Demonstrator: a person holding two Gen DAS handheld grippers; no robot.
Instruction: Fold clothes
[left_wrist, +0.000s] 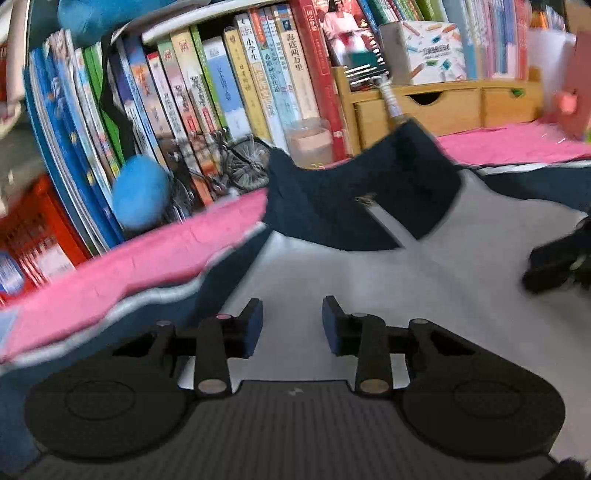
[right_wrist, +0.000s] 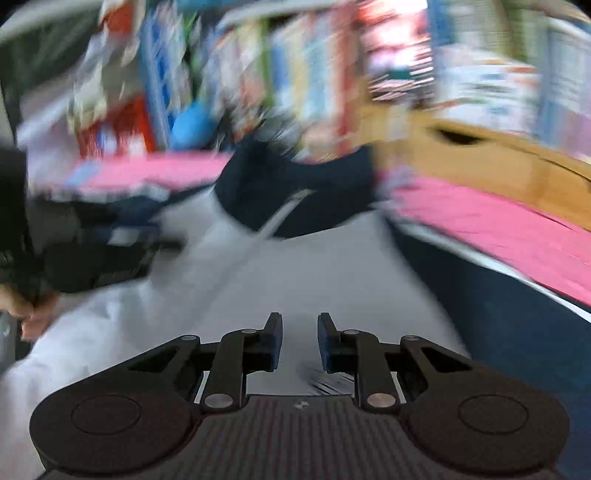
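A jacket with a light grey body (left_wrist: 369, 280) and a navy collar (left_wrist: 351, 192) lies spread on a pink cloth (left_wrist: 147, 258), its zip (left_wrist: 388, 225) running up the middle. A navy sleeve with pale trim (left_wrist: 155, 302) lies along the left. My left gripper (left_wrist: 292, 321) hovers low over the grey front, open, with a clear gap and only flat fabric behind it. The right wrist view is blurred. There my right gripper (right_wrist: 300, 336) sits over the grey body (right_wrist: 314, 266) with a narrow gap between its pads and nothing pinched. The navy collar (right_wrist: 295, 184) lies ahead of it.
Books (left_wrist: 221, 92) fill the shelf behind the cloth. In front of them are a blue plush ball (left_wrist: 140, 192), a small model bicycle (left_wrist: 243, 162) and a wooden drawer box (left_wrist: 443, 107). The right gripper's black body (left_wrist: 554, 266) shows at the right edge. A hand (right_wrist: 26, 317) holds the left gripper (right_wrist: 103, 254).
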